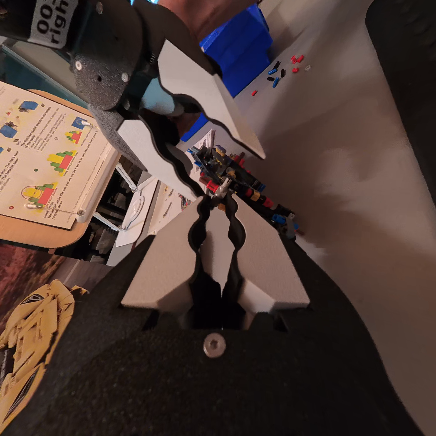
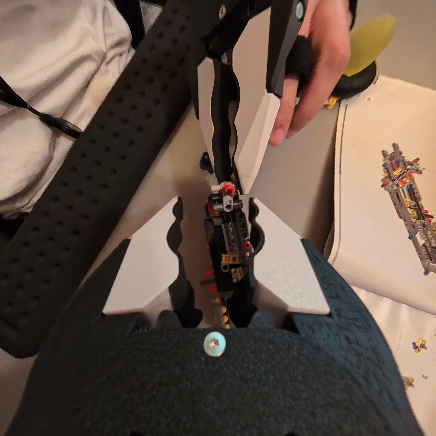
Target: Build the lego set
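A long, dark Lego Technic model (image 1: pixel 245 179) with red, blue and yellow pins lies on the grey table (image 1: pixel 354 188). My left gripper (image 1: pixel 217 198) is shut on a small grey connector piece (image 1: pixel 223 187) at the model's near end. In the right wrist view the model (image 2: pixel 230 236) runs lengthwise between the spread fingers of my right gripper (image 2: pixel 215 203). It leans against the right pad, with a gap on the left. The left gripper (image 2: pixel 233 186) comes in from above, pinching the grey connector (image 2: pixel 227 203) beside a red pin. The right gripper (image 1: pixel 231 174) straddles the model from the upper left.
A blue bin (image 1: pixel 236 52) stands behind, with loose red, blue and black pins (image 1: pixel 283 70) beside it. A printed sheet on a clipboard (image 1: pixel 47 160) and the set's box (image 1: pixel 28 342) are on the left. An open instruction booklet (image 2: pixel 377 236) and loose yellow pieces (image 2: pixel 418 344) lie right.
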Motion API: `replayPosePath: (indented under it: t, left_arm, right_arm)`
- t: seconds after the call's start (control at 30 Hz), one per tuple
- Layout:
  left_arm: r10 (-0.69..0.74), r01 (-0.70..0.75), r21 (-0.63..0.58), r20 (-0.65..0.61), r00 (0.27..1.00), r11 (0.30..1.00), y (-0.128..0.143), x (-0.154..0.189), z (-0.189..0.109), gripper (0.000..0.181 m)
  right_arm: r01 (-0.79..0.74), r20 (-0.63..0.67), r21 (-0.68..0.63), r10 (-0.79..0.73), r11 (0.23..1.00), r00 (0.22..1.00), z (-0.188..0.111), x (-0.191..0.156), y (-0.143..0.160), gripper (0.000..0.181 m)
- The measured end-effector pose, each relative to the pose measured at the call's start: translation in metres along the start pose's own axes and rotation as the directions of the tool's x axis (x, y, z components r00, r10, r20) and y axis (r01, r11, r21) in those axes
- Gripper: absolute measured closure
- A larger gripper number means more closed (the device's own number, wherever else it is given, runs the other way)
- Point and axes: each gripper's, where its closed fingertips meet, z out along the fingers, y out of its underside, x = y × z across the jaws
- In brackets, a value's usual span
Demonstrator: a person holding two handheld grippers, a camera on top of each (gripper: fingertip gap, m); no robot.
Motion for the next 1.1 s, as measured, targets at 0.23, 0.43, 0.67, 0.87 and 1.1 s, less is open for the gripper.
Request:
replayPosePath:
  t: [0.23, 0.43, 0.67, 0.87, 1.1]
  left_arm:
    - [-0.022, 0.023, -0.027, 0.010, 1.000, 0.999, 0.001, 0.000, -0.001, 0.170]
    - [-0.043, 0.043, -0.032, 0.017, 0.999, 0.999, -0.001, 0.001, 0.000, 0.169]
    - [-0.503, 0.497, -0.080, -0.187, 0.844, 0.864, 0.011, 0.004, -0.025, 0.152]
    - [-0.620, 0.615, -0.138, -0.336, 0.709, 0.777, 0.009, 0.023, -0.019, 0.163]
    - [-0.616, 0.611, -0.123, -0.305, 0.726, 0.782, 0.008, 0.022, -0.014, 0.163]
  right_arm:
    - [0.094, -0.061, -0.160, -0.105, 0.983, 0.993, 0.009, 0.012, 0.006, 0.148]
    - [-0.009, 0.048, -0.162, 0.017, 0.987, 0.999, 0.017, 0.007, 0.010, 0.153]
    - [0.011, 0.008, -0.145, -0.010, 0.989, 1.000, 0.014, 0.009, 0.013, 0.154]
    - [0.009, 0.000, -0.148, -0.009, 0.989, 1.000, 0.014, 0.012, 0.014, 0.155]
    - [0.027, -0.002, -0.163, -0.028, 0.986, 1.000, 0.012, 0.012, 0.018, 0.156]
